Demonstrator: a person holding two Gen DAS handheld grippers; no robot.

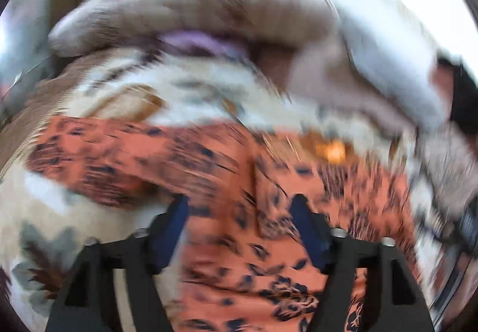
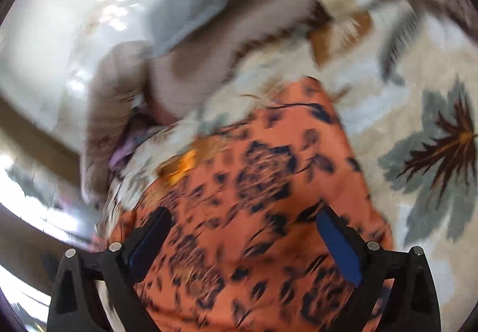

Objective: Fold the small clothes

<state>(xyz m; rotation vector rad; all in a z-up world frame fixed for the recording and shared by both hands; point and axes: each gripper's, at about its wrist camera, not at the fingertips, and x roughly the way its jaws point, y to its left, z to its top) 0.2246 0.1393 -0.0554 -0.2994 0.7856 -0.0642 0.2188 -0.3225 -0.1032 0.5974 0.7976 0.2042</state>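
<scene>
An orange garment (image 1: 119, 158) with a dark blue flower print lies spread on a cream cover (image 1: 35, 206) patterned with grey and brown leaves. My left gripper (image 1: 239, 202) hovers just above the garment, open, with cloth showing below the gap and nothing pinched between the blue pads. In the right wrist view the same garment (image 2: 269, 152) fills the lower middle. My right gripper (image 2: 245, 212) stands wide open over it, also holding nothing. Both views are smeared by motion blur.
A beige and pale grey bundle of cloth (image 1: 179, 18) lies beyond the garment, with a purple piece (image 1: 197, 40) tucked under it. A bright orange patch (image 2: 182, 164) shows at the garment's far edge. Shiny pale floor (image 2: 44, 48) lies past the cover.
</scene>
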